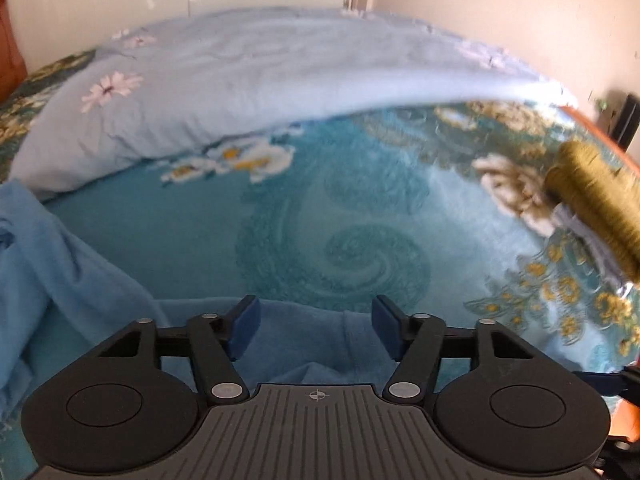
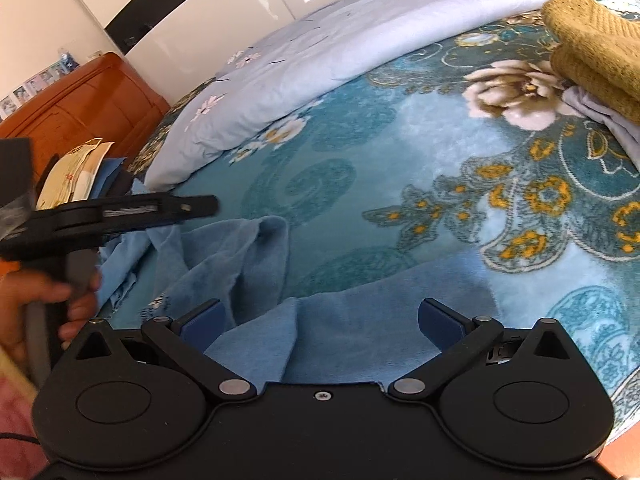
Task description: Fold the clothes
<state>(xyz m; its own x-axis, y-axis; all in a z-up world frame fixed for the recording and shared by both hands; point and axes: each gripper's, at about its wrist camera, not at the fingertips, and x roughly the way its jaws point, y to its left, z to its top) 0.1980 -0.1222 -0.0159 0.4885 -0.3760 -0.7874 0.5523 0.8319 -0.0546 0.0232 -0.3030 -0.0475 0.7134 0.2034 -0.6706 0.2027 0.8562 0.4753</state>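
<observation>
A light blue garment (image 1: 60,264) lies crumpled on the teal floral bedspread (image 1: 320,216); it also shows in the right wrist view (image 2: 340,336). My left gripper (image 1: 316,328) is open and empty, just above the garment's near edge. My right gripper (image 2: 322,328) is open and empty, its fingers spread over a flatter part of the same garment. The left gripper (image 2: 200,205) shows from the side in the right wrist view, held by a hand above the bunched cloth.
A folded mustard knit (image 2: 596,48) lies on a grey garment (image 2: 604,116) at the far right of the bed. A pale blue flowered duvet (image 1: 240,80) is heaped along the back. An orange wooden headboard (image 2: 80,100) stands at the left.
</observation>
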